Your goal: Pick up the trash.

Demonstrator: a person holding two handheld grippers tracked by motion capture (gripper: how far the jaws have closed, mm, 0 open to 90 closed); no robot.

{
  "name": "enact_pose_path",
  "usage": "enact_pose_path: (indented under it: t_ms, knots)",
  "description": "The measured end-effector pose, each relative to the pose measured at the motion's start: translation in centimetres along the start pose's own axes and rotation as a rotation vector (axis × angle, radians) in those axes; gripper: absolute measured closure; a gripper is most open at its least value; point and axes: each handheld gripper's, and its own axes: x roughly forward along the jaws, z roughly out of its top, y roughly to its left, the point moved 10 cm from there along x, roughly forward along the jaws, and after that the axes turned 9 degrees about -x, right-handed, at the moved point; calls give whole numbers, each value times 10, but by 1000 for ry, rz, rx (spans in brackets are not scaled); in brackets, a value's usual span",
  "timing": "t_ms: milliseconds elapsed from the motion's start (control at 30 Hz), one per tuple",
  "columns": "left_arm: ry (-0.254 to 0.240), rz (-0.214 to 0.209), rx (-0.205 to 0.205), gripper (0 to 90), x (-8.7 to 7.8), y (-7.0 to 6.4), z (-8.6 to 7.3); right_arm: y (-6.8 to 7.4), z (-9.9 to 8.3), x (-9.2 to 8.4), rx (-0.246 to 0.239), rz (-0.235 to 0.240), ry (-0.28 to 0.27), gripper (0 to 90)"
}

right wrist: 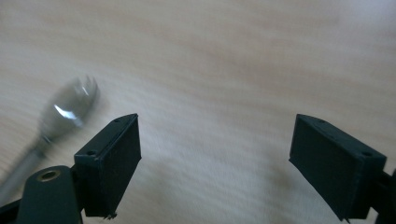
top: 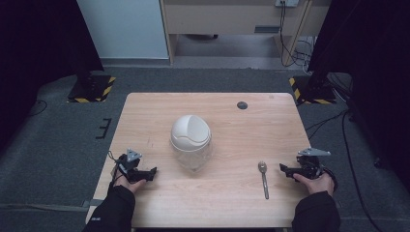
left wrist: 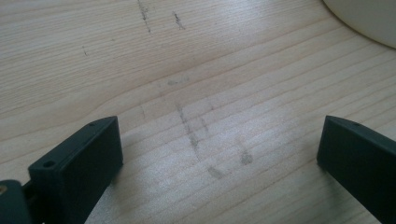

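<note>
A metal spork (top: 263, 177) lies flat on the wooden table (top: 227, 203), toward the near right corner, its toothed bowl pointing to the far edge and its handle running back toward the near edge. In the right gripper view the spork (right wrist: 65, 112) shows blurred just beyond and beside one black jaw, short tines visible at the bowl's tip, with bare wood between the two jaws. The right gripper (top: 286, 170), held in a hand in a dark sleeve near the table's right edge, rests low beside the spork, close but not touching it, jaws spread wide apart and gripping nothing. At the middle of the table stands a small clear bin with a white domed swing lid (top: 190, 140), well apart from the spork. The left gripper (top: 151, 172) sits near the table's left edge, toward the near side, a grey three-cornered plate on top; its jaws also stand wide apart over bare, lightly scuffed wood, the pale curve of the bin (left wrist: 364, 18) showing at a far corner of the left gripper view. A small dark round disc (top: 242, 105) lies close to the far edge, right of centre.
</note>
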Motion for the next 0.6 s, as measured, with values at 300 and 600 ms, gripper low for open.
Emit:
enact_pose_path:
  t_ms: [300, 600]
  knots:
    - [1, 0, 1, 0, 0, 0, 0, 6, 54, -33, 21, -6, -255, 233]
    - [1, 0, 1, 0, 0, 0, 0, 12, 80, -56, 40, 29, -332, 192]
